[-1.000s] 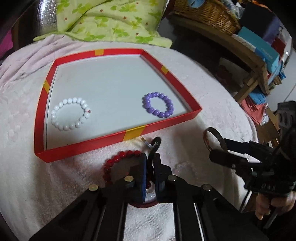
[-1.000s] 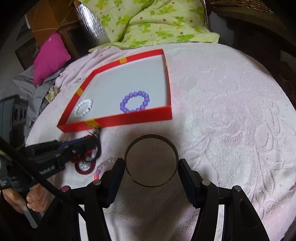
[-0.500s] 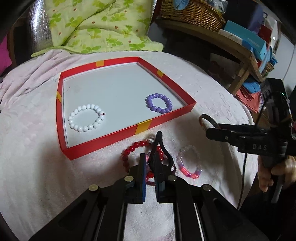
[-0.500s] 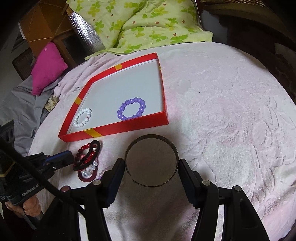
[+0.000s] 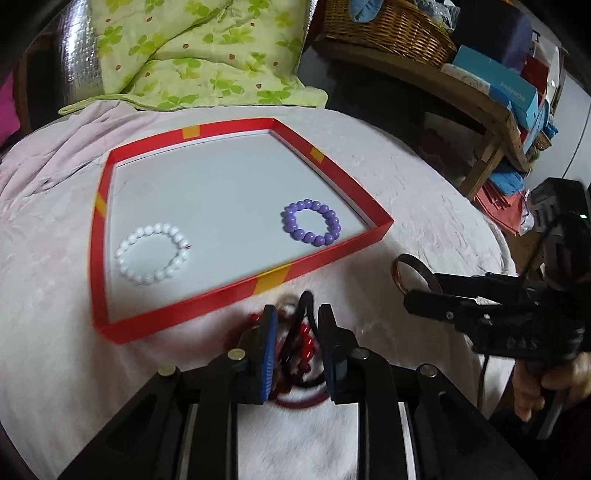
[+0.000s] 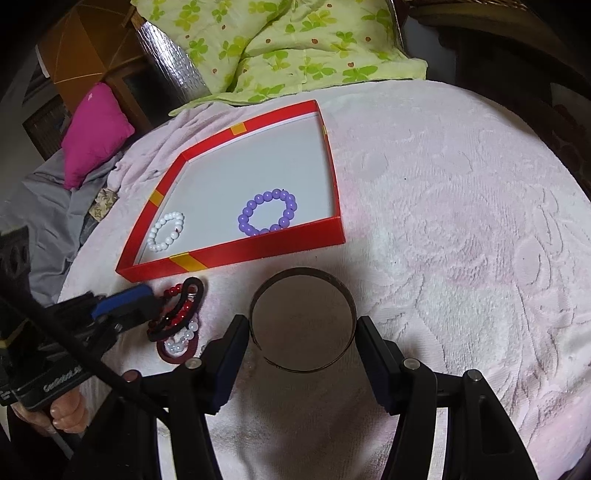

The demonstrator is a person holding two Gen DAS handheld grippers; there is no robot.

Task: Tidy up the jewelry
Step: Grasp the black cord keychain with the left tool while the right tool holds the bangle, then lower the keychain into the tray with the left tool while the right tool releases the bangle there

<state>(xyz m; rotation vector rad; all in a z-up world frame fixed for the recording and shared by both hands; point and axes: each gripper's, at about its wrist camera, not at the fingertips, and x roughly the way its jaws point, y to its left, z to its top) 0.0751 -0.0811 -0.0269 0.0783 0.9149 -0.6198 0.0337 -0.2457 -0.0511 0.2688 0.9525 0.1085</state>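
A red tray [image 5: 236, 291] [image 6: 236, 254] on the pink cloth holds a white bead bracelet [image 5: 153, 253] [image 6: 166, 232] and a purple bead bracelet [image 5: 312, 227] [image 6: 267, 218]. My left gripper [image 5: 297, 321] [image 6: 159, 306] now stands open over a pile in front of the tray: a black bangle [image 5: 304, 306] [image 6: 184, 306], a red bead bracelet [image 5: 304, 345] [image 6: 177, 314] and a dark red ring [image 6: 177, 350]. My right gripper [image 6: 299, 332] [image 5: 406, 284] is shut on a thin dark bangle [image 6: 303, 321] [image 5: 410, 269] held above the cloth.
A green floral quilt [image 5: 192, 59] lies behind the tray. A wooden shelf with a wicker basket [image 5: 388, 26] and boxes stands at the right. A pink cushion [image 6: 92, 133] lies at the far left.
My left gripper was shut on the black bangle and has opened; the bangle now lies loose on the pile between the fingers. My right gripper still holds its thin bangle.
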